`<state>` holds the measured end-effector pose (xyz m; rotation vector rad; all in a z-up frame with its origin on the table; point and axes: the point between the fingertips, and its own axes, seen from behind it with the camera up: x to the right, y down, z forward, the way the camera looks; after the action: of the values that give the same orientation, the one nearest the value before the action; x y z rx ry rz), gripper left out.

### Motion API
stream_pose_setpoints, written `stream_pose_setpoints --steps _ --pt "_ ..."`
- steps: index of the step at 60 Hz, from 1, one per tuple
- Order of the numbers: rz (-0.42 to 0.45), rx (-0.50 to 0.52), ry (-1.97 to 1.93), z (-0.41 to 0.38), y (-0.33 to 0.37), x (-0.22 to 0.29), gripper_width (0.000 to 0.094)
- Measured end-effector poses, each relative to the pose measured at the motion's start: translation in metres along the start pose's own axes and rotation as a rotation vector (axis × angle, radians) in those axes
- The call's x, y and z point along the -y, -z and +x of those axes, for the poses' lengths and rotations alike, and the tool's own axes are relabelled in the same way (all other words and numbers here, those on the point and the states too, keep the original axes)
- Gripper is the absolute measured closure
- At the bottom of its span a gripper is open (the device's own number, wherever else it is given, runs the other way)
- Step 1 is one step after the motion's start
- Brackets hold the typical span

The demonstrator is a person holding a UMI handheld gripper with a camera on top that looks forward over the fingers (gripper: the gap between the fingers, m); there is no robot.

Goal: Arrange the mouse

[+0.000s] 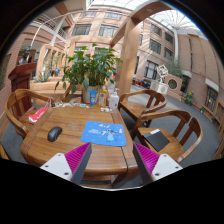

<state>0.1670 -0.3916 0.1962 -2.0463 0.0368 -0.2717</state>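
Note:
A dark mouse (54, 133) lies on the wooden table (60, 145), to the left of a blue mouse mat (104, 132) with a picture on it. The mouse is off the mat, with bare wood between them. My gripper (112, 165) hangs above the table's near edge, well short of both. Its two fingers with pink pads (76, 156) stand wide apart and hold nothing. The mat lies just ahead of the gap between the fingers; the mouse lies ahead and left of the left finger.
A pink and white item (37, 114) lies at the table's left. Bottles (104, 97) and a potted plant (90, 68) stand at the far side. Wooden armchairs (165, 135) ring the table, one holding a dark flat thing (156, 139).

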Motion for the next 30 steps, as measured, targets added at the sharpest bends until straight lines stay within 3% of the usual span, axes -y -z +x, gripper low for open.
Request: stream_pose_setpoints --steps 7,14,30 --pt "-0.080 0.034 0.003 -0.018 -0.003 -0.036 0.0084" --pt "-0.144 0.069 0.008 -0.062 -0.048 -0.088 0.0083" --pt "-0.185 0.283 0.011 -0.208 -0.079 -0.119 0.0082"
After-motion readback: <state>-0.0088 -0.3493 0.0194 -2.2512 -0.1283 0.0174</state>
